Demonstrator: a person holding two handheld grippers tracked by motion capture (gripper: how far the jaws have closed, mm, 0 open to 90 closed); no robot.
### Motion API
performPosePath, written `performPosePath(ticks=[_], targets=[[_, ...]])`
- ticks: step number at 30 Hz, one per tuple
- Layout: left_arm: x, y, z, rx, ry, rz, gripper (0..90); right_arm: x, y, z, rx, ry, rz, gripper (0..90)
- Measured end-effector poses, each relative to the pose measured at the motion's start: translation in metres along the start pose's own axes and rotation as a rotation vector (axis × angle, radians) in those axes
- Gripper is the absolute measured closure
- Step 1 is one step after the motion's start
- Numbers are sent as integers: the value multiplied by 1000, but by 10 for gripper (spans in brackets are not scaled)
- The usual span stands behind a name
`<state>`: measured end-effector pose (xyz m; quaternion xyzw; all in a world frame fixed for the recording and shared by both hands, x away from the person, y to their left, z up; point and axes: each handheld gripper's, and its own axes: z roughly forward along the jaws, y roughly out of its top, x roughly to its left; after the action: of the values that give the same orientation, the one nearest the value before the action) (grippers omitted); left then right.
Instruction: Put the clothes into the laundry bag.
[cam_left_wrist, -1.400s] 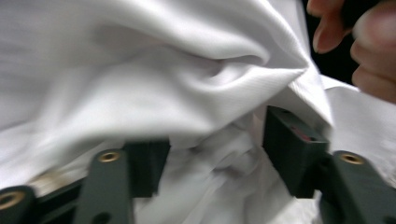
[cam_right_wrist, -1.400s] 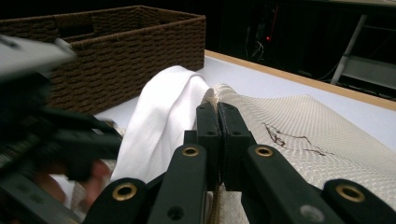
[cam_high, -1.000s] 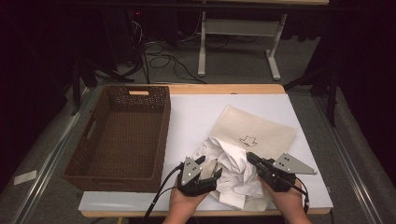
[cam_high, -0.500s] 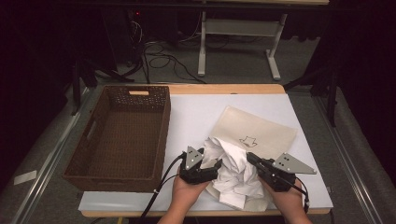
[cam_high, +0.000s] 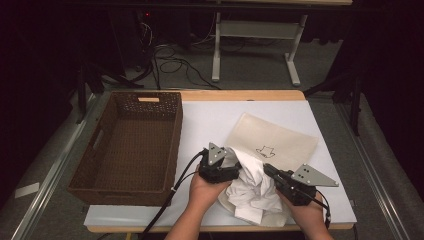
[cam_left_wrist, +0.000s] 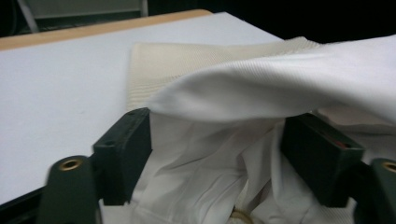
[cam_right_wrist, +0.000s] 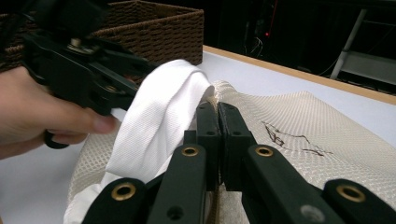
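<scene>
The brown wicker basket (cam_high: 127, 145) sits on the left side of the bench (cam_high: 210, 120), empty and untouched by either hand. Just right of it, near the front edge, the left gripper (cam_high: 220, 167) has slid away from that edge toward the middle of the bench compared with a second ago, and it is now pushed in under a raised fold of the white cloth (cam_high: 252, 187). Its jaws have just been closing a little, yet in the left gripper view they stand fairly wide with white cloth (cam_left_wrist: 210, 168) bunched loosely between them and not clearly pinched. That reads as lining up a fresh hold rather than a grip already made. The crumpled white cloth lies at the front middle of the bench, partly on the cream mesh bag (cam_high: 277, 142). The right gripper (cam_high: 280, 180) has kept its place, its jaws tight together on an edge of the bag, seemingly to steady it. No brand or words can be read; the bag bears only a small black line drawing (cam_high: 266, 150).
</scene>
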<state>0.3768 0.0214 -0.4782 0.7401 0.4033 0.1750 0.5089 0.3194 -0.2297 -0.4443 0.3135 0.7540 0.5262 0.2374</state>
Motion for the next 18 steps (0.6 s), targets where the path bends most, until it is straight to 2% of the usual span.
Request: performPosePath(ticks=[1,2,4,5,8,9,14,18], targets=[[0,-1,2,-5,-25,5,321,0,0,0,1,0,1,898],[0,0,3,-3,-38,13,428,0,0,1,1,0,2,898],[-1,0,5,0,-44,26,589,0,-1,1,6,1,5,898],[-2,0,6,-4,-31,32,680,-1,-1,1,5,5,1,898],[-1,0,4,-15,-20,32,869,-1,-1,1,4,2,6,898],[-1,0,2,-22,-15,38,893,-1,-1,1,5,2,3,898],[-1,-1,-11,-74,11,33,900,0,-1,1,4,1,7,899],[-1,-2,-25,-107,12,27,900,0,-1,1,3,-2,3,898]])
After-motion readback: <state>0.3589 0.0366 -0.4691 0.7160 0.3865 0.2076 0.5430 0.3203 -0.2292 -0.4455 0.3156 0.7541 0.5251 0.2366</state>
